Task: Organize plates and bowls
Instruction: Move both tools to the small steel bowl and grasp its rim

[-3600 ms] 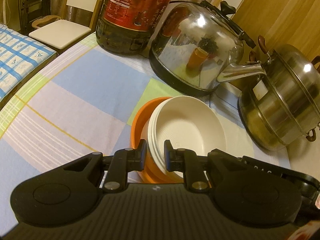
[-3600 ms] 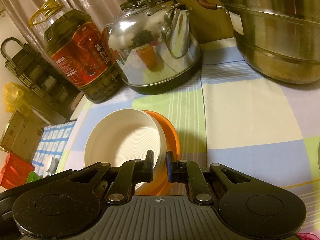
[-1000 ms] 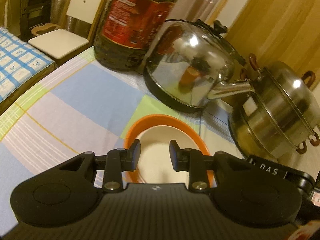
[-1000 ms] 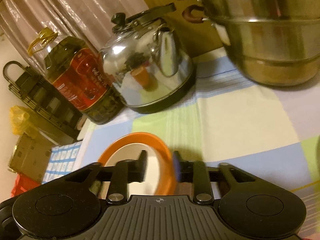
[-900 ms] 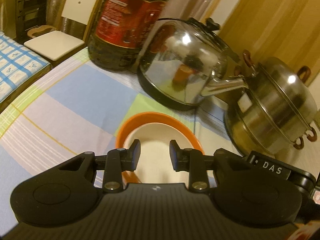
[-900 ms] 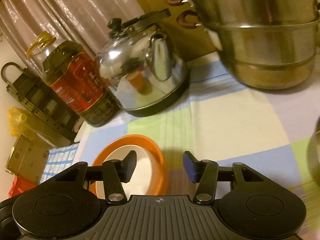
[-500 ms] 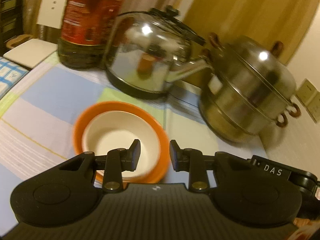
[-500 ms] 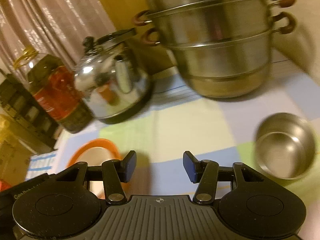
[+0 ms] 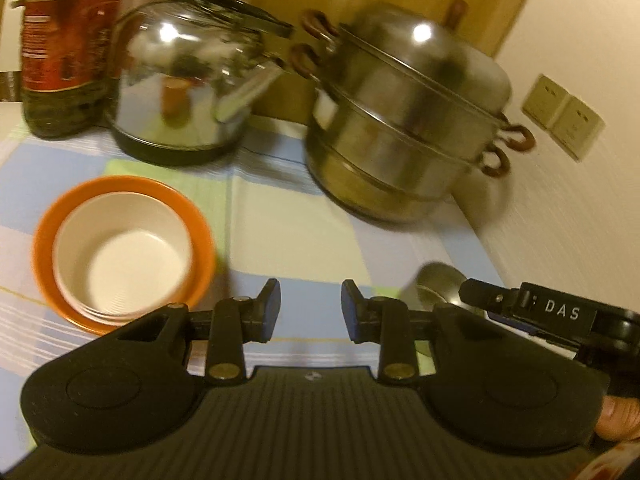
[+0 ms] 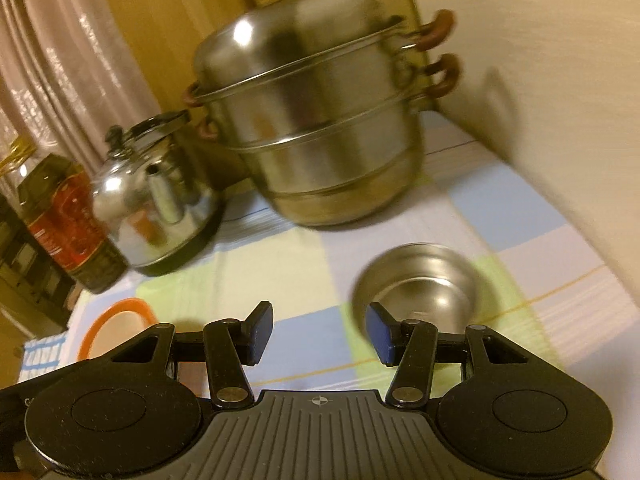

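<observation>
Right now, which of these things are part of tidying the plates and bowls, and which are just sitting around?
Part of the job:
cream bowl
orange bowl
steel bowl

Just sitting there:
kettle
steamer pot
oil bottle
checked tablecloth

You have a tiered steel steamer pot (image 9: 404, 120) standing at the back of the checked tablecloth (image 9: 288, 224), near the wall corner. Just to its left sits a shiny kettle (image 9: 180, 80), spout turned toward the pot. Left of the kettle is a red-labelled oil bottle (image 9: 64, 48). Wall sockets (image 9: 562, 116) lie to the pot's right.
</observation>
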